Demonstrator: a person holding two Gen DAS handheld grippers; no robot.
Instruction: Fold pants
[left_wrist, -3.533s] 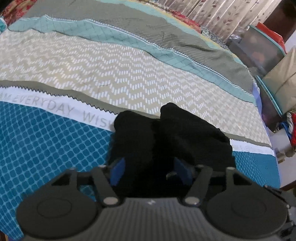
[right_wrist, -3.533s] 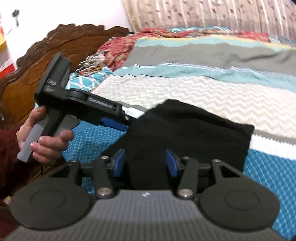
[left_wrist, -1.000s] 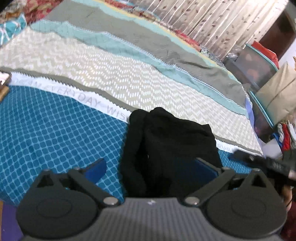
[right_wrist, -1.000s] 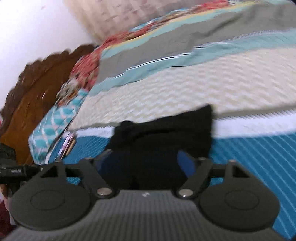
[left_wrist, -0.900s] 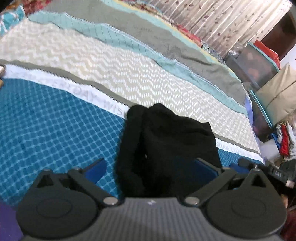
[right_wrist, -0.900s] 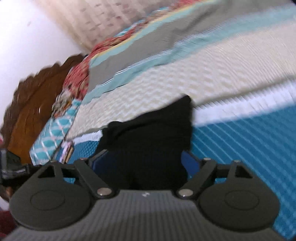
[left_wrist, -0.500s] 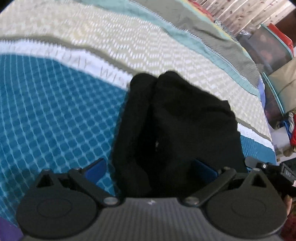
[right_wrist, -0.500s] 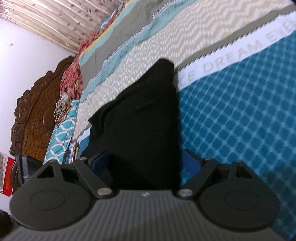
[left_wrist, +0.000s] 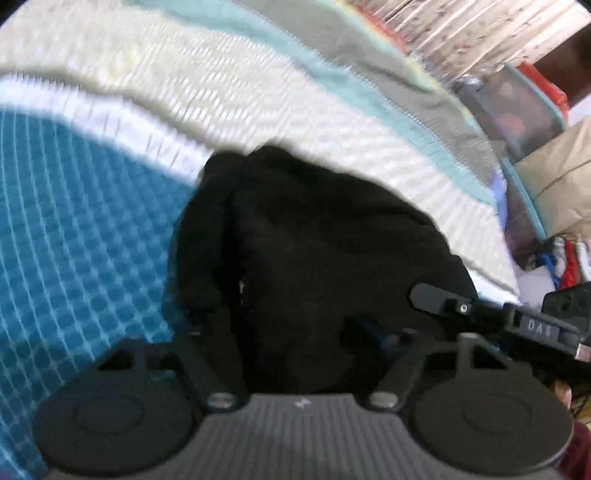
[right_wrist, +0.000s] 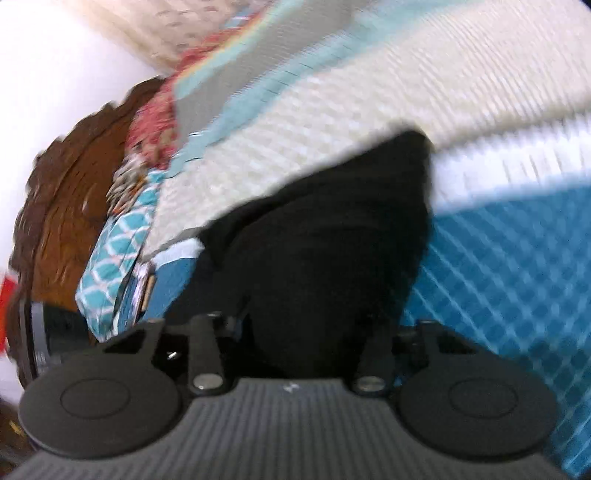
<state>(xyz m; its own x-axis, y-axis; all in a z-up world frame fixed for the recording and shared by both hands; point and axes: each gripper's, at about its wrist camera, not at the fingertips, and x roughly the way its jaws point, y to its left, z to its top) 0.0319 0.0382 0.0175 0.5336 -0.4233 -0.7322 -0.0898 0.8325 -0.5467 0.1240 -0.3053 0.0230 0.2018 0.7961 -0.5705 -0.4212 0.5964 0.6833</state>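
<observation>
Already folded into a compact bundle, the black pants (left_wrist: 314, 251) lay on the bedspread (left_wrist: 74, 240) near its teal front edge, each near corner clamped between the closed-in fingers of the left tool (left_wrist: 295, 332) and right tool (right_wrist: 299, 325), long axis running away.

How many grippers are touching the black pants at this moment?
2. The left gripper is closed on the near edge of the black pants; the right gripper is closed on the near edge at their other side. The fingertips are hidden in the cloth.

A bedroom: patterned bedspread (left_wrist: 92, 229), carved headboard (right_wrist: 66, 184).
</observation>
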